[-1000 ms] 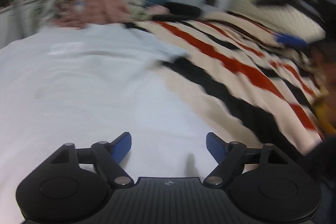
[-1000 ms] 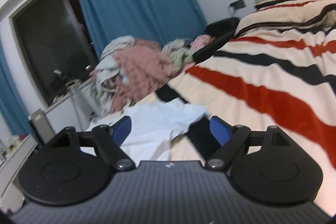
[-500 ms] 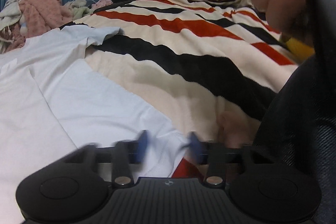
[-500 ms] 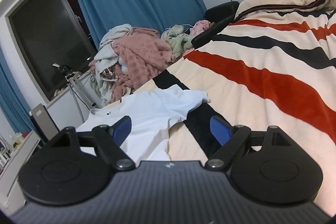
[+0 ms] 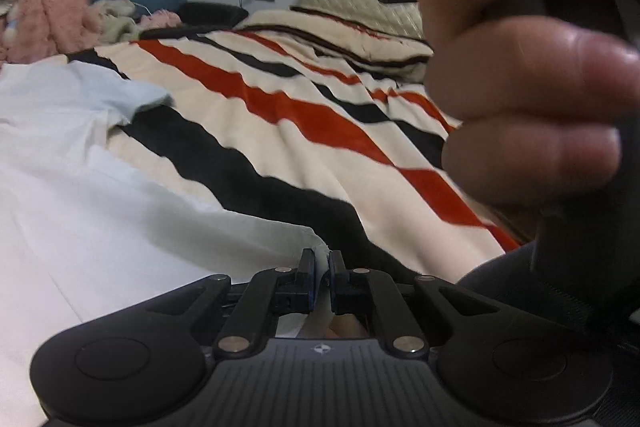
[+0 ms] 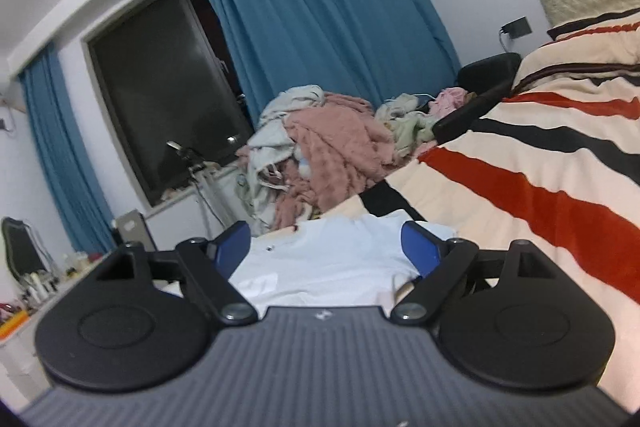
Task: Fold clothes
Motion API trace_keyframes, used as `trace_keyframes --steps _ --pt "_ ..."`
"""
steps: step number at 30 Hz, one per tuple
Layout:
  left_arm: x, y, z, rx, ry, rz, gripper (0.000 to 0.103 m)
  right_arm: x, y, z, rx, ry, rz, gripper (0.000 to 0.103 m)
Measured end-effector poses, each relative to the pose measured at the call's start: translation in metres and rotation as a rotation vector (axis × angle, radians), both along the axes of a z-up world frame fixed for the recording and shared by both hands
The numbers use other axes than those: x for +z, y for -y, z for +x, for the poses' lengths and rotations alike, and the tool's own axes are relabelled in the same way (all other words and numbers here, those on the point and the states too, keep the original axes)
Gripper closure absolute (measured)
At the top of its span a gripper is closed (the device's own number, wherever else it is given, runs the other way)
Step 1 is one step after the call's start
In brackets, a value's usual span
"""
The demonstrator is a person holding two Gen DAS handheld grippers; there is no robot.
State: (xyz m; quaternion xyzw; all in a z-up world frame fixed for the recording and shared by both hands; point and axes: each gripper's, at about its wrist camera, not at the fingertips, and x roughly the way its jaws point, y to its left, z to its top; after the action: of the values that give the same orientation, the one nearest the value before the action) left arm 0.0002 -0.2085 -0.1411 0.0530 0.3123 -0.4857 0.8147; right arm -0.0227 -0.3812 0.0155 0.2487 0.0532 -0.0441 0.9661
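Since 1.0 s ago the left gripper (image 5: 321,267) has dropped from above the white T-shirt (image 5: 100,211) to its near hem corner and gone from wide open to clamped on that corner, cloth pinched between the blue pads. The right gripper (image 6: 326,247) has sunk closer to the shirt but stays wide open and empty, the shirt lying flat on the striped blanket (image 6: 540,187) just ahead of it. Judgement: first grasp made; right-side grasp needed before any fold.
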Motion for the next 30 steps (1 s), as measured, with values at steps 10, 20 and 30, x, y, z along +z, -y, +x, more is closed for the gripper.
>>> trace_keyframes --steps 10,20,30 --pt "0.017 -0.021 0.003 0.049 0.038 0.015 0.024 0.000 -0.008 0.000 0.043 -0.023 -0.043 0.018" --pt "0.081 -0.134 0.028 0.387 0.160 0.016 0.010 0.000 -0.029 0.003 0.063 -0.043 -0.127 0.018" --pt "0.125 -0.220 0.050 0.672 0.257 0.012 0.000 -0.013 -0.068 0.025 0.132 -0.102 -0.172 0.019"
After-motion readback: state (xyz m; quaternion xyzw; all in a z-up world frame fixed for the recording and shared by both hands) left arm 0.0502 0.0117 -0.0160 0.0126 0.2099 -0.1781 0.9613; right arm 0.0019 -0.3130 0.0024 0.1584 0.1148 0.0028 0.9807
